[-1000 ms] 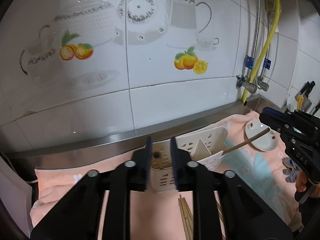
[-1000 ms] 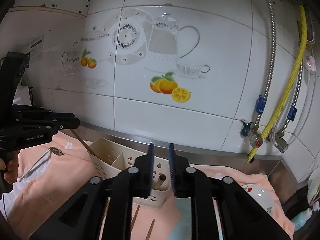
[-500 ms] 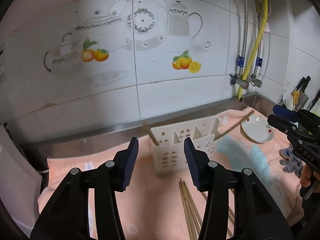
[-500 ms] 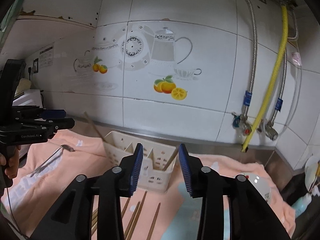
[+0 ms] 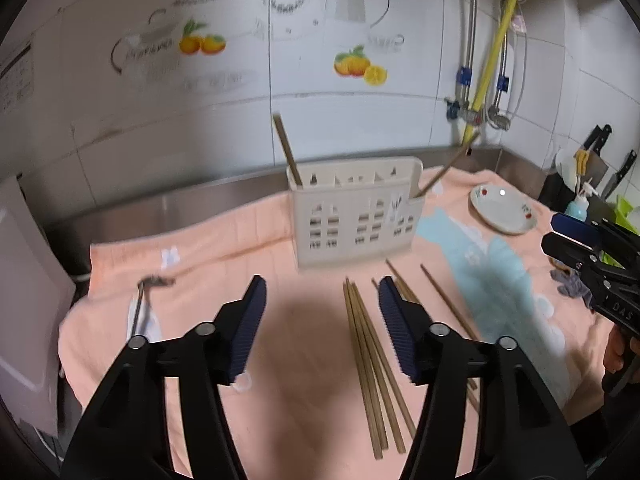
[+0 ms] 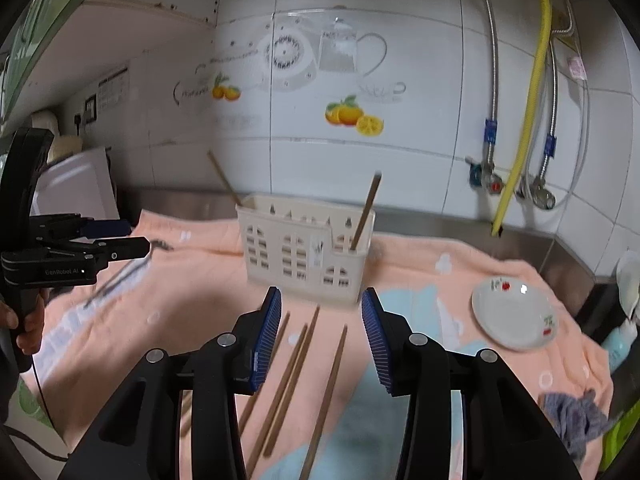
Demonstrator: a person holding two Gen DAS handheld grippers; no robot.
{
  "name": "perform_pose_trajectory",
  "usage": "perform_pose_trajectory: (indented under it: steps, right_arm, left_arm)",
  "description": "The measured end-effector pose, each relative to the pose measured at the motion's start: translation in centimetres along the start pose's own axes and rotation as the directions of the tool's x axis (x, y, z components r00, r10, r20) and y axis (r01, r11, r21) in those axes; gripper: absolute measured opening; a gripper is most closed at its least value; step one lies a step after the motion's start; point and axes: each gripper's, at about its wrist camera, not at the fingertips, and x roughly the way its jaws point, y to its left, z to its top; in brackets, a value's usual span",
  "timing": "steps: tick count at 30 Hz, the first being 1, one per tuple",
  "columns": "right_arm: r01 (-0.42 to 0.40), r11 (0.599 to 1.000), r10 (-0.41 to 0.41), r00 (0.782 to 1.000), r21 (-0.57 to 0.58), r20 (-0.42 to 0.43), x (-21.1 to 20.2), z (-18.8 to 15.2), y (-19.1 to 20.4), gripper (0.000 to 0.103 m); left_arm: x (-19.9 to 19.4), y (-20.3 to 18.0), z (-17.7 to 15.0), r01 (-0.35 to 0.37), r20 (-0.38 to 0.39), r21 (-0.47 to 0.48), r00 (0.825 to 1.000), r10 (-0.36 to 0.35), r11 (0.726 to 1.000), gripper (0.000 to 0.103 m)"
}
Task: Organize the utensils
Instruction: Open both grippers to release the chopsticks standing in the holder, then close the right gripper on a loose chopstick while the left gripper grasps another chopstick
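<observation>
Home kitchen. White wall tiles (image 6: 400, 20) carried teapot-and-orange decals (image 6: 354, 116). A yellow gas hose (image 6: 528, 112) and braided water lines with valves (image 6: 486, 176) ran down the wall to a stainless worktop (image 5: 168, 204). A peach towel (image 5: 224, 248) covered it, with a cream utensil caddy (image 5: 356, 220), loose wooden chopsticks (image 5: 368, 344) and a small painted dish (image 6: 514, 314). Knives (image 5: 598, 138) stood in the right corner beside a soap bottle (image 5: 578, 206). A white cutting board (image 5: 24, 280) leaned at left.
</observation>
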Motion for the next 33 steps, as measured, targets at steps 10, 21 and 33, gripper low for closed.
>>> perform_pose_trajectory:
  steps: [10, 21, 33]
  right_arm:
    - [0.017, 0.999, -0.012, 0.993, 0.042, -0.117, 0.9, -6.3, 0.1, 0.041]
    - [0.013, 0.995, 0.009, 0.975, 0.098, -0.222, 3.0, -10.2, 0.3, 0.041]
    - [-0.005, 0.990, 0.048, 0.953, 0.144, -0.299, 5.4, -12.1, 0.2, 0.023]
  left_arm:
    - [1.3, -0.1, -4.5, -0.009, -0.078, -0.026, 0.997, 0.007, 1.000, 0.070]
    - [2.4, 0.3, -7.0, -0.021, -0.120, -0.072, 0.993, 0.012, 0.997, 0.076]
    - [3.2, 0.6, -8.7, -0.026, -0.149, -0.101, 0.989, 0.011, 0.995, 0.076]
